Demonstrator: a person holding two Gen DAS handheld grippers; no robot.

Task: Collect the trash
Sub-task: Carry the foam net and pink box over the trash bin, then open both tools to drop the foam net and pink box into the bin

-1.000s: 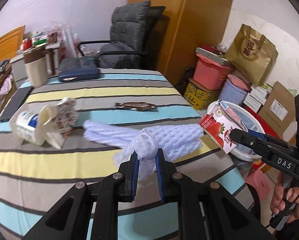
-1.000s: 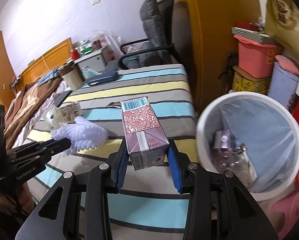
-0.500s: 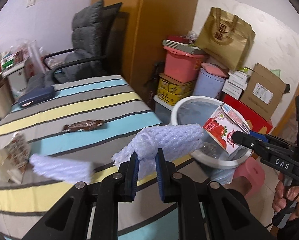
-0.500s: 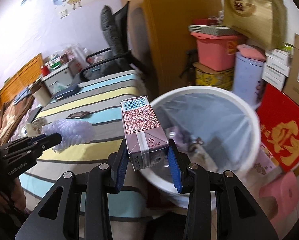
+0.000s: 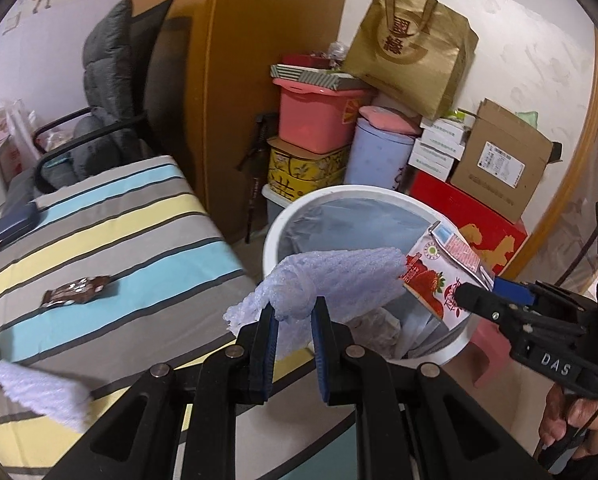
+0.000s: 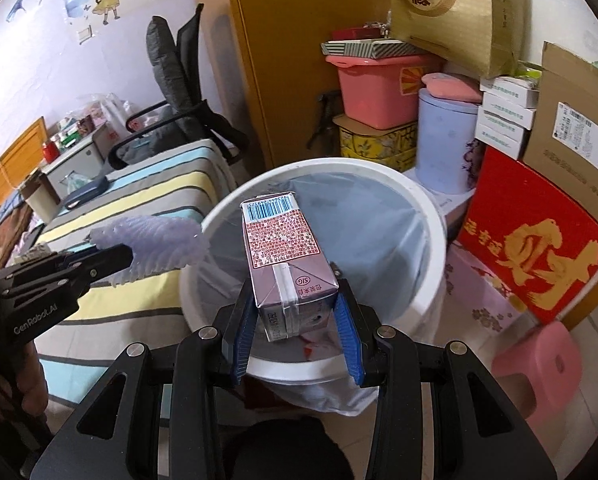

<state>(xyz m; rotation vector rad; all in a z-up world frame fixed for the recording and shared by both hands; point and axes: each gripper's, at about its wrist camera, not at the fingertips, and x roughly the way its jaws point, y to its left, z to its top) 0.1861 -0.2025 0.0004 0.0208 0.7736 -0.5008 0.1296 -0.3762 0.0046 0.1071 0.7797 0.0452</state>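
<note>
left wrist: the left gripper is pinching the foam net, soft and light, best taken at its bunched middle, over the bin's near rim; earlier it was hanging over the bed; right wrist: the right gripper is clamping the stiff milk carton by its base, now hovering above the bin, no longer beside it.
</note>
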